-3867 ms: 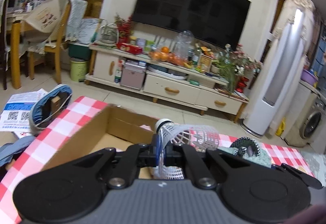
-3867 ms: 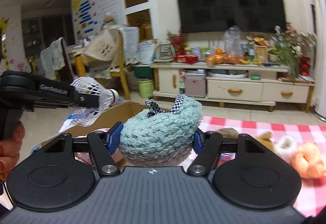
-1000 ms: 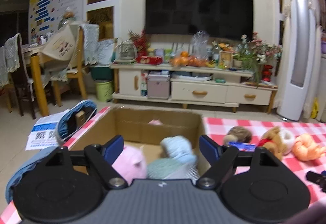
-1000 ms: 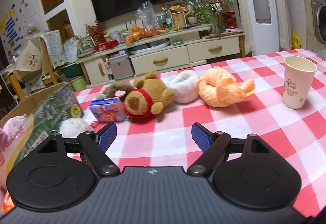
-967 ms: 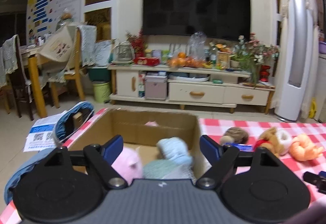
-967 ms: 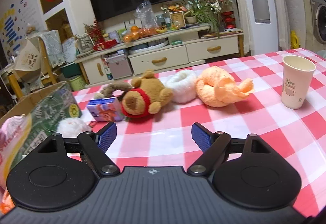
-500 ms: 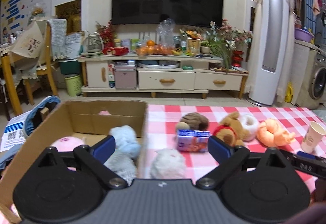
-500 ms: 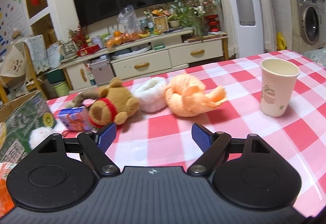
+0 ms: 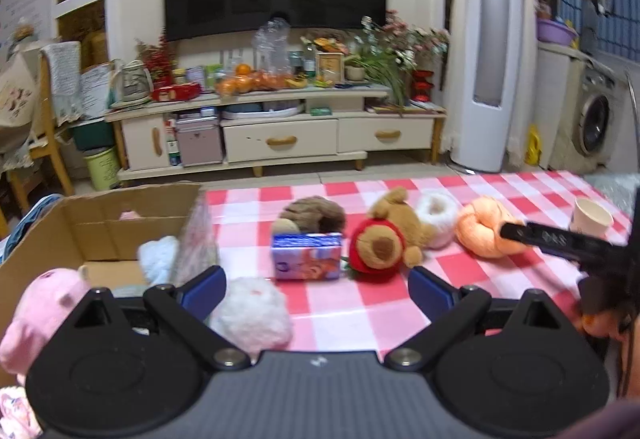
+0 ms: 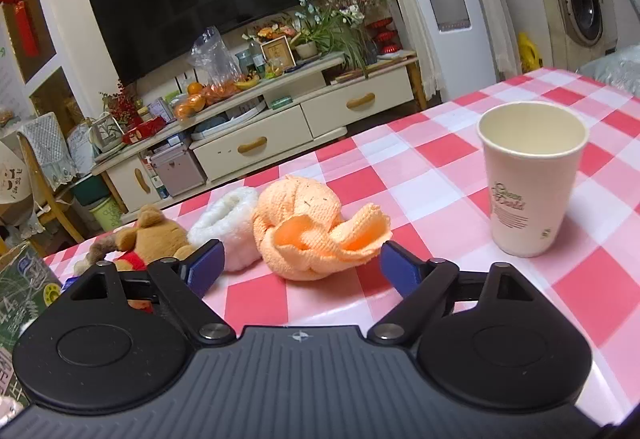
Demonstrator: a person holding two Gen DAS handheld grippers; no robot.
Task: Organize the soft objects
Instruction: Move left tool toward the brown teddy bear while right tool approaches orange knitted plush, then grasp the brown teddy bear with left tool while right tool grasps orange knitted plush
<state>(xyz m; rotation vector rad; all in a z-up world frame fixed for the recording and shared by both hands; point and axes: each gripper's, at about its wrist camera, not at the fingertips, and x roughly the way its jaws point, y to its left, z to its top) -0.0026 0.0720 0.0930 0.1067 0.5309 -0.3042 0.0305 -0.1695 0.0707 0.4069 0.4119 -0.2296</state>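
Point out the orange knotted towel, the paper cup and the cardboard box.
orange knotted towel (image 10: 298, 223), right wrist view, on its knot.
paper cup (image 10: 528, 195), right wrist view, on its side wall.
cardboard box (image 9: 132, 203), left wrist view, on its far inner wall.

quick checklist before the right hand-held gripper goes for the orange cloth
1. Right hand-held gripper open, nothing between its fingers: ok.
2. Orange knotted cloth lies straight ahead of the open jaws, not yet between them: ok.
3. White fluffy ring touches the cloth's left side, could get caught: not ok.
4. Paper cup stands upright, apart from the cloth: ok.
5. Cardboard box open, room left beside the pink plush: ok.
6. Left hand-held gripper open and empty: ok.
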